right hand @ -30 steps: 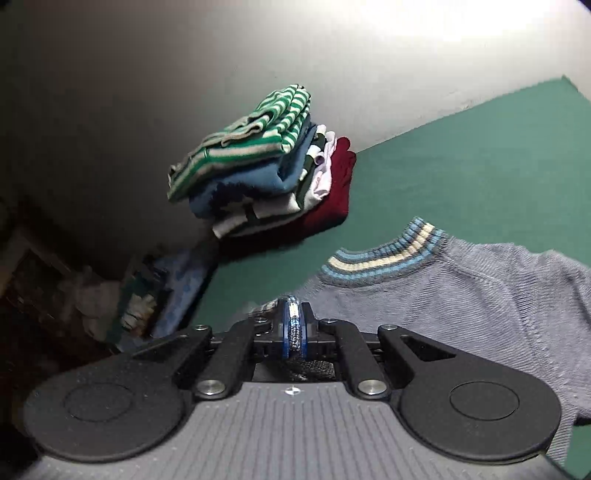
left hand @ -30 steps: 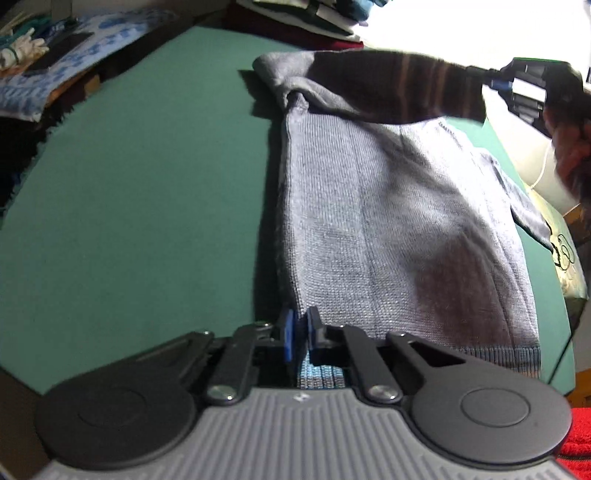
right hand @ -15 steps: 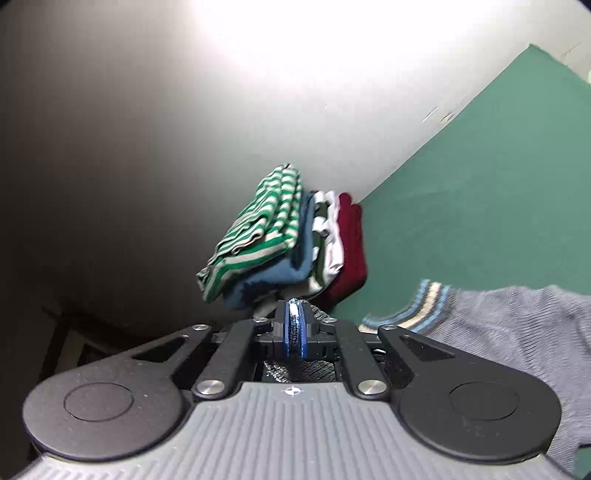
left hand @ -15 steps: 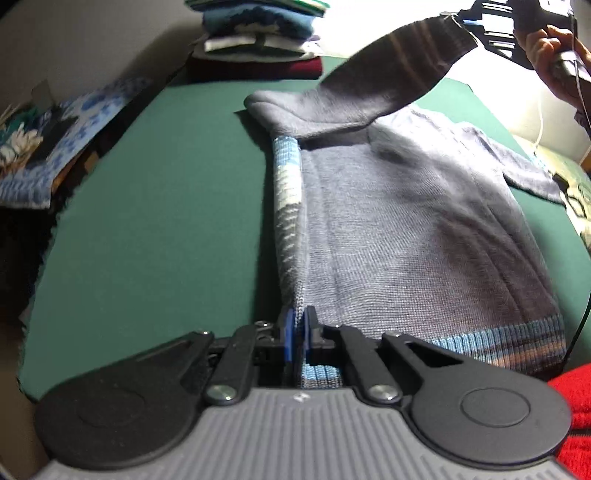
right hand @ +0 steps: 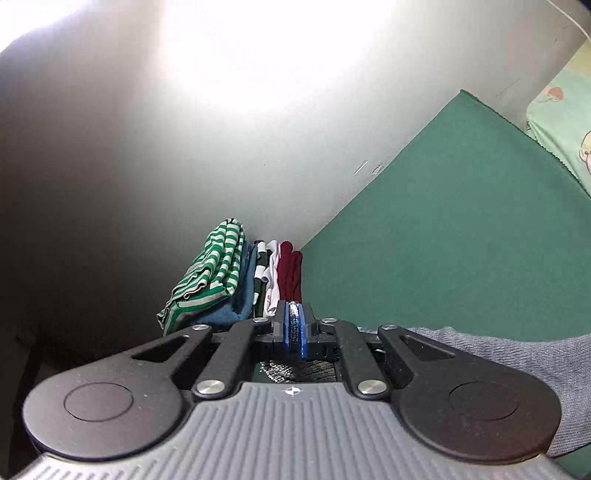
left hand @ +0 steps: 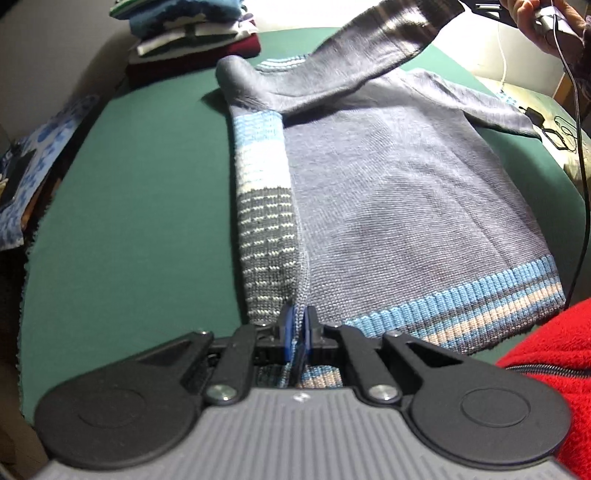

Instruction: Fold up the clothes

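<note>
A grey knit sweater (left hand: 406,184) with blue and cream striped hem lies back up on the green table (left hand: 129,221). Its left side is folded inward, showing a striped strip (left hand: 264,206). My left gripper (left hand: 297,326) is shut on the hem edge at that fold, near the table's front. The left sleeve (left hand: 369,59) is lifted across the body toward the upper right, where a hand (left hand: 532,18) holds the right gripper. In the right wrist view my right gripper (right hand: 293,328) is shut on the knit sleeve cuff, and grey sleeve fabric (right hand: 535,354) trails off to the right.
A stack of folded clothes (left hand: 192,33) sits at the table's far corner against the wall, also seen as a pile (right hand: 236,280) in the right wrist view. A red fleece garment (left hand: 554,350) lies at the near right. Cables (left hand: 561,133) and patterned bedding (right hand: 565,122) lie beyond the right edge.
The right gripper has carried the sleeve up and across to the right. The left gripper has pulled the side fold further over, baring the striped front strip, and rolled.
</note>
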Motion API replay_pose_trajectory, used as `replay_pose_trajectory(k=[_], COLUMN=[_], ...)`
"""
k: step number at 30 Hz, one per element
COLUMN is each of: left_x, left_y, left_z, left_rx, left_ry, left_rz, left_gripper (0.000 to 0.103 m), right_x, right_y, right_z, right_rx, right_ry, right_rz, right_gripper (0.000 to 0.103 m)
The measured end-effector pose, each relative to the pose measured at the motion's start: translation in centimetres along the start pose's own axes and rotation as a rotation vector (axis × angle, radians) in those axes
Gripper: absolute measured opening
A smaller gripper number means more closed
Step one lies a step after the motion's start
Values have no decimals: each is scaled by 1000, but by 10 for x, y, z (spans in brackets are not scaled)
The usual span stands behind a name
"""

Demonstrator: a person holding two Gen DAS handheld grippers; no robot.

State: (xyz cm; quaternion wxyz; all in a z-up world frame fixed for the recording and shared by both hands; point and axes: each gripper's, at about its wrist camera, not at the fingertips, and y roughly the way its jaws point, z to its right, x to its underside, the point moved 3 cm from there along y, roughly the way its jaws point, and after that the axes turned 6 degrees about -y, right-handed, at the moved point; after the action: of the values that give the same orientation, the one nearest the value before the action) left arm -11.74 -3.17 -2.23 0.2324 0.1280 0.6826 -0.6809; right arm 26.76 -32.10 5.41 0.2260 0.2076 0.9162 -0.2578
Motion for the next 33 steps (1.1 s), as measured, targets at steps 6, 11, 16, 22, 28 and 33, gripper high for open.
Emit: replay_pose_trajectory(k=[6, 11, 16, 22, 28, 33], left_x=[-3, 5, 9, 9, 8, 7], left_y=[2, 7, 8, 10, 9, 11], left_z=[13, 10, 5, 12, 10, 15], left_rx=[53, 51, 55, 29, 23, 12], left_ry=[16, 42, 44, 74, 67, 92], left_rz=[12, -22, -28, -21, -22, -31], left_gripper=[3, 5, 12, 14, 15, 15], right_x=[-3, -3, 2, 38, 65, 72], right_y=[-11, -26, -33, -17, 4, 13], right_z=[18, 32, 47, 42, 76, 80], right_rx=[25, 54, 102, 341, 477, 498], right_ry=[27, 38, 35, -346, -320, -353], right_rz=[51, 107, 104, -12, -95, -8], right_gripper=[6, 4, 0, 26, 39, 41])
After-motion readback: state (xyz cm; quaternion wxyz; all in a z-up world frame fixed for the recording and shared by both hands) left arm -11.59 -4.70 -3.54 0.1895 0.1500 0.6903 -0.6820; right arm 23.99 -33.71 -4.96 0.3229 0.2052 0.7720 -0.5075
